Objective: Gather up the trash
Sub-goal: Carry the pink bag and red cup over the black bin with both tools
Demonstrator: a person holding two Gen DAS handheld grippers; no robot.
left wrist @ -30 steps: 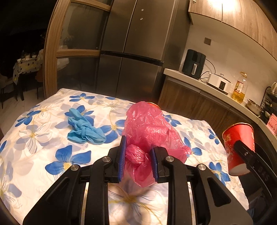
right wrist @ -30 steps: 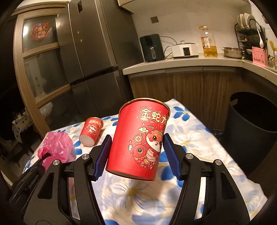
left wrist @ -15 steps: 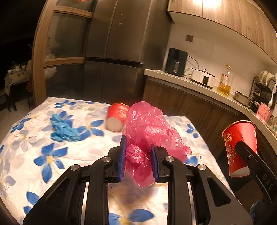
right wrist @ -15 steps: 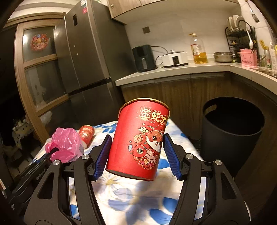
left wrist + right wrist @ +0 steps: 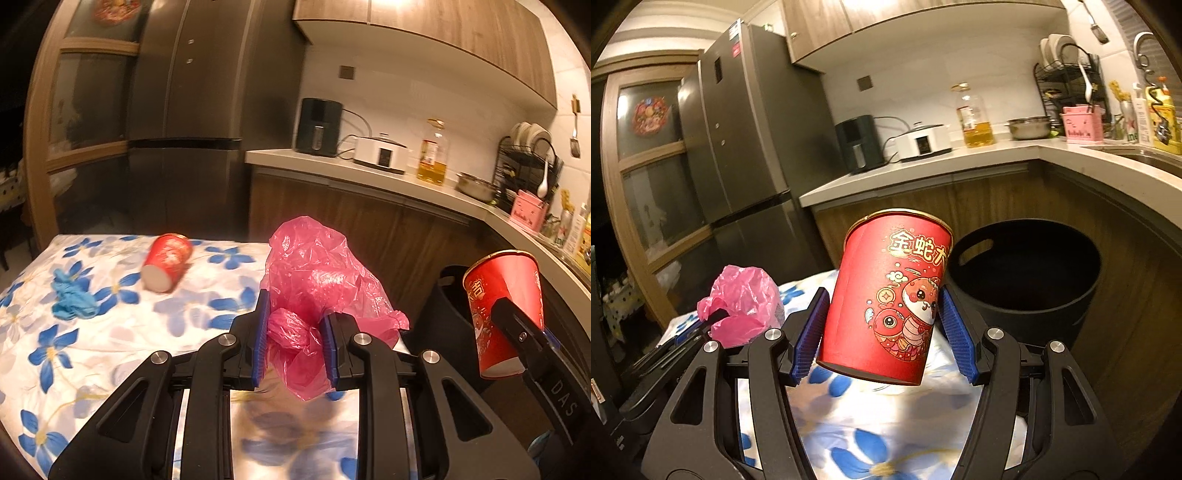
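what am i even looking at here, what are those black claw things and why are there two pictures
Those black claws are hand-held grippers: a person carries one in each hand, and each has a wide-angle camera looking out along its two fingers. So one picture comes from the left hand, the other from the right.

The left gripper is closed on a crumpled pink plastic bag. The right gripper is closed on a red paper cup with a cartoon snake on it.

Below is a table with a blue-flowered cloth. Still lying on it are a second red cup, tipped on its side, and a bunched-up blue glove.

The black bin beside the table is probably where the trash goes.
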